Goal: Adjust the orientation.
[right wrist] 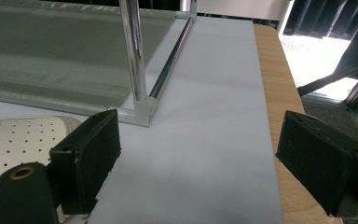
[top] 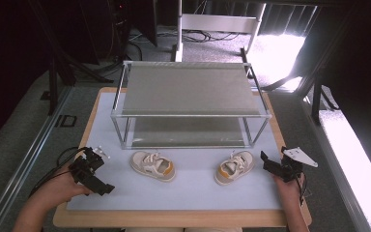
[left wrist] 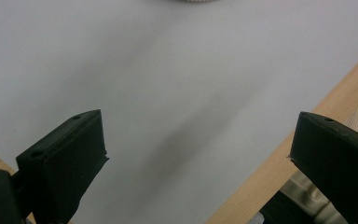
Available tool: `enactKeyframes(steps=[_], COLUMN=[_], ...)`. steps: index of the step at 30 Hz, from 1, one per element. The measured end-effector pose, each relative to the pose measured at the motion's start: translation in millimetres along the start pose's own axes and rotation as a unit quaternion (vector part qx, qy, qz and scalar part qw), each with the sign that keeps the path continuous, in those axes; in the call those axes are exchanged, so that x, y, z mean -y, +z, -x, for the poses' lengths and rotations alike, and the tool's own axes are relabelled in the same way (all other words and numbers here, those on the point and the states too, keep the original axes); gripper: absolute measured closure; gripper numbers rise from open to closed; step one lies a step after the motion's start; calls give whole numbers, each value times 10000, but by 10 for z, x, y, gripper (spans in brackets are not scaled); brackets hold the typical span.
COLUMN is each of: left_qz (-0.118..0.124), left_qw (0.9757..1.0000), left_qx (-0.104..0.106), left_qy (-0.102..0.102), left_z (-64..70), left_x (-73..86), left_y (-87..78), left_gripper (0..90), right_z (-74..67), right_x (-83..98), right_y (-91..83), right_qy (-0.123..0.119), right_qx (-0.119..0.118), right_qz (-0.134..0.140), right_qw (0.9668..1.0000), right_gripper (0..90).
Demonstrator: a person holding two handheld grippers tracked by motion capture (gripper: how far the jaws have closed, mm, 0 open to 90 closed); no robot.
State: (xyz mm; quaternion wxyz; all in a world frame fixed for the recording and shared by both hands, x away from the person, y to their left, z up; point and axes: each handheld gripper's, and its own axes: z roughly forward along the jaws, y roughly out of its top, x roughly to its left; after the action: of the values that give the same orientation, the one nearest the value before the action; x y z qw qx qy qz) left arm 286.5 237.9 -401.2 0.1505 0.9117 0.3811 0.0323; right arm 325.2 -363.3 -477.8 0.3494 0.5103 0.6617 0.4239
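1. Two small shoes are seen on a pale mat (top: 174, 188) that covers a wooden table (top: 174, 217).
2. The left shoe (top: 153, 165) is white and tan with an orange patch. It is set in front of a metal shoe rack (top: 188, 89), toward the rack's left half.
3. The right shoe (top: 235, 167) is set toward the rack's right half, well apart from the left shoe. A bit of its white top with little holes is seen at the lower left of the right gripper view (right wrist: 23, 140).
4. The rack has two grey shelves, and both are bare.
5. The left gripper (top: 105, 188) is held over the mat's left front corner. Its jaws are spread wide, and nothing is held between them (left wrist: 198, 154).
6. The right gripper (top: 265, 162) is held just to the right of the right shoe. Its jaws are spread wide too, and nothing is gripped (right wrist: 198, 154).
7. A rack leg (right wrist: 134, 51) is seen close ahead in the right gripper view.
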Motion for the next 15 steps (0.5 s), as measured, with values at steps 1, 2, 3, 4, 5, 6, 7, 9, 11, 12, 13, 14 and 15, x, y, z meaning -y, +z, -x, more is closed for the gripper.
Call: enactKeyframes(steps=[1, 2, 3, 4, 5, 6, 7, 9, 11, 12, 13, 14, 15], left_qz=[-34, -34, -93, -131, -157, -169, -195, -230, -248, -248, -256, -254, -230], left_qw=[10000, 10000, 10000, 9999, 9999, 9999, 9998, 9996, 9994, 9994, 9992, 9991, 9991], left_qx=[-30, -30, -31, -54, -6, -14, 36, 59, 116, 116, 160, 164, 174], left_qy=[11, 11, -9, -18, -23, 32, 73, 159, 230, 230, 266, 301, 305], left_z=[3, 3, 8, 18, 25, 40, 52, 94, 126, 126, 152, 169, 183], left_x=[-19, -19, -41, -78, -98, -119, -145, -197, -252, -252, -306, -332, -359], left_y=[5, 5, 16, 24, 29, 33, 37, 51, 60, 60, 61, 58, 56], left_gripper=[30, 30, 30, 30, 30, 38, 39, 39, 39, 39, 39, 39, 39], right_z=[0, -1, -1, -1, -1, -2, -2, -3, -3, -3, -2, -3, -3], right_x=[0, 0, 0, 0, -1, -1, -1, -1, -1, -1, -1, -1, -1], right_y=[0, 1, 1, 2, 2, 2, 3, 4, 4, 4, 3, 4, 4], right_qy=[1, -4, -4, -9, -10, -12, -18, -22, -20, -20, -23, -20, -24], right_qx=[0, -1, -1, 1, 1, 5, 1, 4, 1, 1, -2, -1, 0], right_qz=[-1, -4, -4, -8, -9, -10, -16, -18, -21, -21, -22, -21, -21], right_qw=[10000, 10000, 10000, 10000, 10000, 10000, 10000, 10000, 10000, 10000, 10000, 10000, 10000], right_gripper=[127, 128, 128, 127, 128, 128, 129, 129, 129, 129, 129, 129, 129])
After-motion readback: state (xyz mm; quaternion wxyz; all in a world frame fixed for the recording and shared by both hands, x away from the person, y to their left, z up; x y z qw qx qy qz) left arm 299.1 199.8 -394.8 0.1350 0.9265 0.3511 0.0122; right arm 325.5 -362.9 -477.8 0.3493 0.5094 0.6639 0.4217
